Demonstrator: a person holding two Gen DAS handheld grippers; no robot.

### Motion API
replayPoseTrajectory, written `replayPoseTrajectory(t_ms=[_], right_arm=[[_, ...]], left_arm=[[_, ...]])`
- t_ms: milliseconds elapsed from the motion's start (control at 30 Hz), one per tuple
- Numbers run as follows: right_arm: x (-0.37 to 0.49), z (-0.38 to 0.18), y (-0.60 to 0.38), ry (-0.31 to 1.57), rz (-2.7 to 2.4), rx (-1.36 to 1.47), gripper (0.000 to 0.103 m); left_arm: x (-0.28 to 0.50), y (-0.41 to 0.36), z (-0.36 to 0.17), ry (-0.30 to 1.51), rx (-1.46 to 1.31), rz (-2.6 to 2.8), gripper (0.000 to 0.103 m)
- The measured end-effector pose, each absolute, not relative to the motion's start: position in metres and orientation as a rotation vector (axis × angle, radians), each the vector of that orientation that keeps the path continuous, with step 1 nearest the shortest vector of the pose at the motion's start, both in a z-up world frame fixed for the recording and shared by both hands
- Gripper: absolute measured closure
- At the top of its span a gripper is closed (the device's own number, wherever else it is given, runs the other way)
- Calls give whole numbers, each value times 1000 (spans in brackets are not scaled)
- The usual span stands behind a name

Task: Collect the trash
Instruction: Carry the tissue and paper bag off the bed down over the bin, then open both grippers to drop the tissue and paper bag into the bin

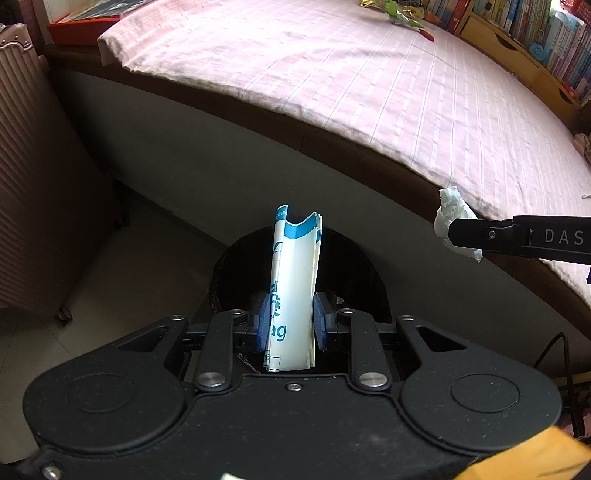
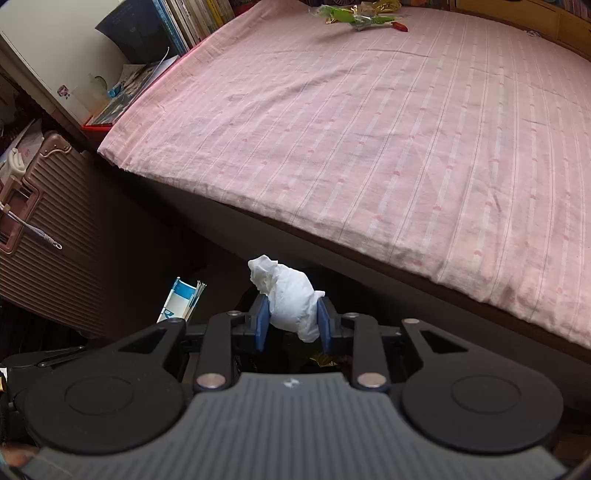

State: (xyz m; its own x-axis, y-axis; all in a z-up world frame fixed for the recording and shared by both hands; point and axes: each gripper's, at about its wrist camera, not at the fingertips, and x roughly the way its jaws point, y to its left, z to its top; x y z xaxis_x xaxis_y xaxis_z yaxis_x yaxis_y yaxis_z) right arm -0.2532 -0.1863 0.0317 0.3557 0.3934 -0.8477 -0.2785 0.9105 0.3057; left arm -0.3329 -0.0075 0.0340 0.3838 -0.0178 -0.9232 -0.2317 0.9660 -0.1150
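Note:
My left gripper [image 1: 290, 319] is shut on a folded white and blue paper packet [image 1: 293, 280], held upright over a black bin [image 1: 354, 273] on the floor beside the bed. That packet [image 2: 181, 301] also shows at the left of the right wrist view. My right gripper [image 2: 291, 323] is shut on a crumpled white tissue [image 2: 290, 299], just off the bed's edge above the dark bin opening [image 2: 295, 360]. In the left wrist view the tissue [image 1: 452, 218] sticks out from the right gripper's fingers [image 1: 480, 232] at the right. Green and gold wrappers [image 2: 354, 14] lie far back on the bed.
A bed with a pink striped sheet [image 2: 369, 129] fills most of both views. A ribbed brown suitcase [image 2: 55, 229] stands on the floor to the left. Bookshelves [image 1: 535, 33] line the far side. A black cable [image 1: 557, 354] hangs at the right.

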Motion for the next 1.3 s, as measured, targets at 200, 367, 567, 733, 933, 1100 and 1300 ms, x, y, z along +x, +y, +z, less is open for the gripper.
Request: replayPoseTrajectory(t_ms=[200, 367, 567, 733, 933, 1100, 1300], right_arm=[[-249, 19, -183, 1163, 435, 108, 68], [-243, 7, -180, 1186, 433, 107, 68], [-237, -8, -178, 1222, 421, 111, 67], [-231, -16, -177, 1244, 420, 115, 65], [-226, -18, -176, 1240, 432, 125, 46], [-223, -15, -177, 1235, 436, 132, 43], [-223, -10, -183, 1225, 433, 144, 41]], left_arm=[[-323, -9, 19, 1206, -244, 131, 78], [-310, -7, 4, 1227, -251, 125, 77], [-296, -2, -15, 1254, -275, 120, 74], [-290, -2, -26, 1266, -284, 117, 70], [-286, -1, -32, 1275, -316, 147, 53], [-286, -2, -30, 1263, -310, 159, 45], [-283, -2, -20, 1231, -293, 171, 37]])
